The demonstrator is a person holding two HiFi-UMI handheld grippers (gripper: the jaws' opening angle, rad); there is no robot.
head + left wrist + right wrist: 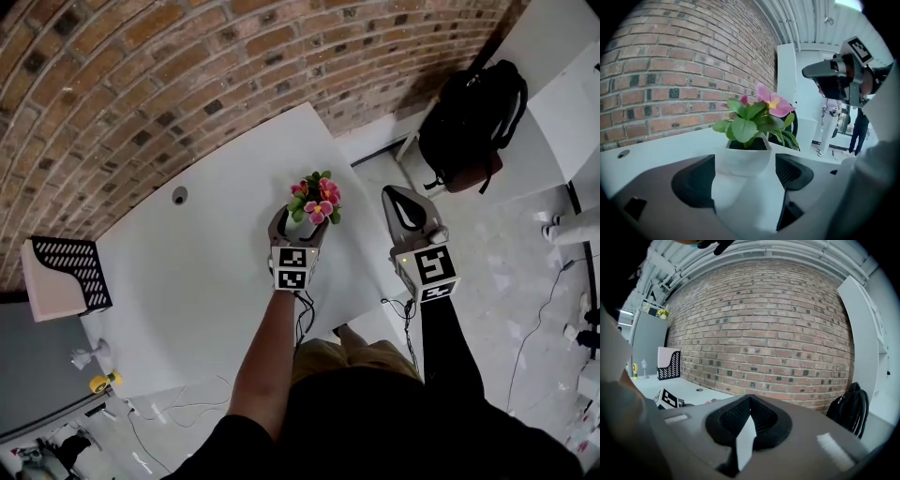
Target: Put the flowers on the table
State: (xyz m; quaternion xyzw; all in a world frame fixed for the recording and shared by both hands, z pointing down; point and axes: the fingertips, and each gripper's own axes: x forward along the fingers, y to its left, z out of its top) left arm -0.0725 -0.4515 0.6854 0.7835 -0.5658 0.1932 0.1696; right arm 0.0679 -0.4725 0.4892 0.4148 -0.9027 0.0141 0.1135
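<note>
Left gripper (pixel 298 232) is closest, centre of the head view, jaws spread wide. The white pot (pixel 743 159) of flowers (pixel 316 199) sits between them, not squeezed. Pot looks set down on the table (pixel 187 272), though its base is hidden. So basically done, just back off. Right gripper (pixel 405 204), further right, is closed and empty.

flowers (pixel 317 199): pink, yellow centre, green leaves
pot (pixel 743 161): white
table (pixel 206 267): white
wall (pixel 141 84): red-brown brick pattern
backpack (pixel 469 117): black
rack (pixel 70 267): black, slotted pattern
</note>
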